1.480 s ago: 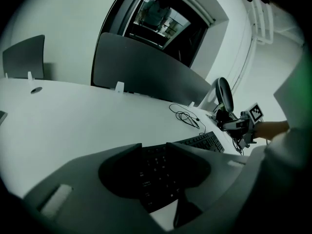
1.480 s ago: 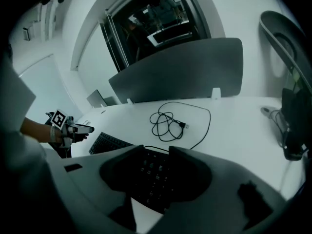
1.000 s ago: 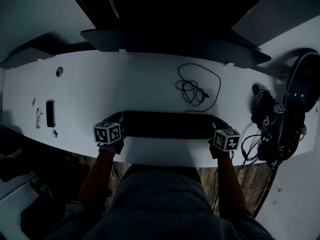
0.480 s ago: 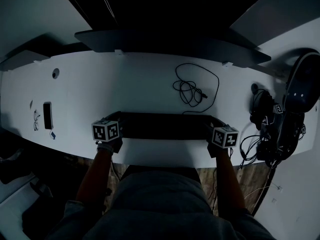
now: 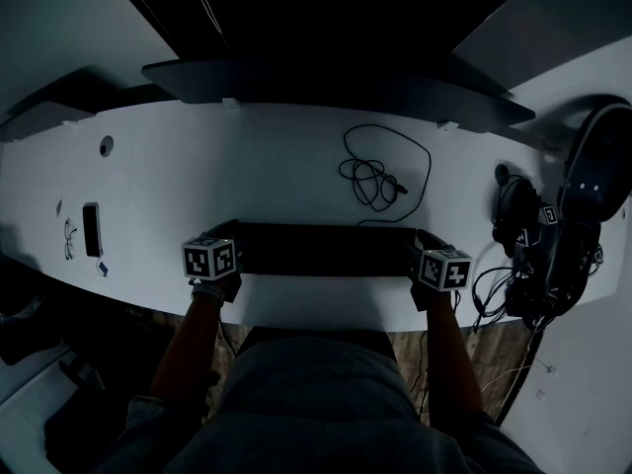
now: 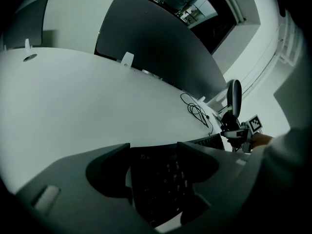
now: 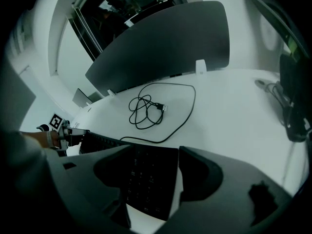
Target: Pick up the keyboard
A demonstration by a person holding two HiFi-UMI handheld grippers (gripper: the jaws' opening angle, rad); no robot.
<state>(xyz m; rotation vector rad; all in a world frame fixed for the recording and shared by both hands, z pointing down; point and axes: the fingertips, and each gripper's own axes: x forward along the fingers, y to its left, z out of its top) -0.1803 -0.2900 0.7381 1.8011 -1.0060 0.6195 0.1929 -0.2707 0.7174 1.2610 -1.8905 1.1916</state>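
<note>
A long black keyboard (image 5: 326, 248) lies flat on the white desk (image 5: 247, 166), near its front edge. My left gripper (image 5: 233, 249) is at the keyboard's left end and my right gripper (image 5: 421, 249) is at its right end. In the left gripper view the keyboard's end (image 6: 156, 184) sits between the wide-apart jaws of the left gripper (image 6: 153, 162), with a sliver of desk showing beside one finger. The right gripper view shows the same thing: the keyboard (image 7: 146, 184) lies inside the right gripper (image 7: 148, 172), with a white gap at one side. Both grippers stand open.
A coiled black cable (image 5: 380, 178) lies behind the keyboard. A phone (image 5: 92, 228) and glasses (image 5: 69, 238) sit at the far left. Dark gear and tangled wires (image 5: 533, 250) crowd the right end. A dark divider panel (image 5: 326, 82) runs along the back.
Both grippers stay at the keyboard's ends and the keyboard stays on the desk. Only the head view has shifted slightly.
</note>
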